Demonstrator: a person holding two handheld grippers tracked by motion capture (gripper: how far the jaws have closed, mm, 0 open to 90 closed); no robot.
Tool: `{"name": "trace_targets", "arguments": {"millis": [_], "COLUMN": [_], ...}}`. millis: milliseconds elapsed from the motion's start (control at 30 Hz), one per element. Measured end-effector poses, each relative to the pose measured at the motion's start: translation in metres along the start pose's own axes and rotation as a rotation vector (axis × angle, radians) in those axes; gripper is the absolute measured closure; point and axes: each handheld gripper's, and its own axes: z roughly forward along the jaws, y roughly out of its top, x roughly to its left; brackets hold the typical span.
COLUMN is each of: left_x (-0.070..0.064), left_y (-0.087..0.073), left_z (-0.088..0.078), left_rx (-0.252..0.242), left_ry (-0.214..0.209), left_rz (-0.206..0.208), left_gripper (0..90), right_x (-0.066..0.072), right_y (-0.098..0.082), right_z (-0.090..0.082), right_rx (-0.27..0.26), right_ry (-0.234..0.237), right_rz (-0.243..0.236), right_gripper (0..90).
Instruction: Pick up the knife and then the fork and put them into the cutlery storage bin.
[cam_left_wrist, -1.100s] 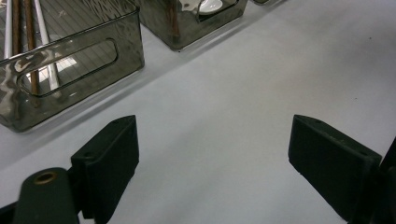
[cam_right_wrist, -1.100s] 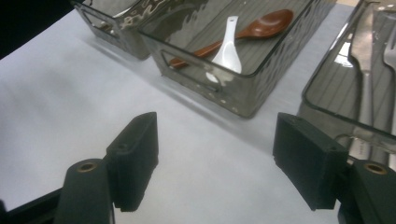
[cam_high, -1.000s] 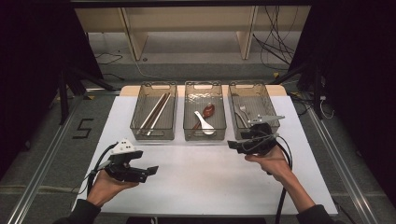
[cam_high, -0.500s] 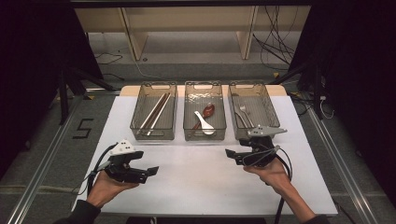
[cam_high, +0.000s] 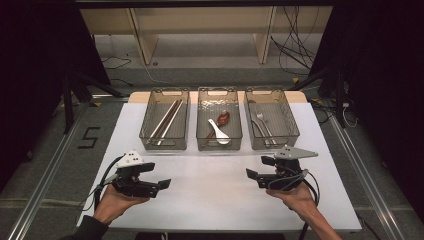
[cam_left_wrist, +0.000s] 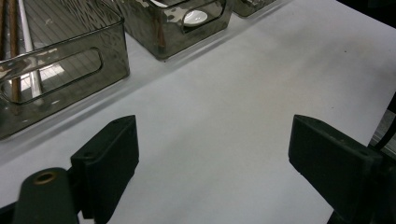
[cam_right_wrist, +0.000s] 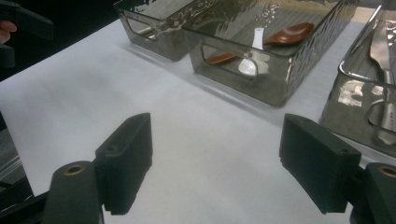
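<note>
1. The left gripper (cam_high: 164, 184) is held level at lower left, jaws wide, nothing between them.
2. The right gripper (cam_high: 251, 174) is held level at lower right, jaws just opened wide, nothing between them.
3. The right tray (cam_high: 293, 120) is seen above it, apart.

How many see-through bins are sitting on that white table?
3, in a row across the far half of the table: the left bin holds long sticks, the middle bin holds two spoons, the right bin holds metal cutlery.

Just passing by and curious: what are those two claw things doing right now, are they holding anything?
Left gripper: open, holding nothing, over the white table.
Right gripper: open, jaws just been opening, nothing between them.
</note>
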Motion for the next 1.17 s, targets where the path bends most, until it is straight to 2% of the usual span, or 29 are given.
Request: {"name": "trace_targets", "arguments": {"millis": [500, 800, 1167], "left_x": [-0.003, -0.004, -0.003], "left_y": [-0.002, -0.003, -0.003], "left_z": [-0.002, -0.006, -0.004], "left_rx": [-0.011, -0.037, -0.036], "left_ry": [-0.005, -0.006, -0.001], "left_rz": [0.009, -0.001, -0.004], "left_gripper": [15.7, 15.6, 15.5], "right_x": [-0.001, 0.002, 0.002], "right_y": [-0.011, -0.018, -0.018], "right_z": [-0.011, -0.015, -0.014], "right_rx": [-0.032, -0.026, -0.024], "right_ry": [-0.041, -0.038, -0.04], "right_rz": [0.028, 0.023, 0.019], "right_gripper": [19.1, 19.3, 19.5]}}
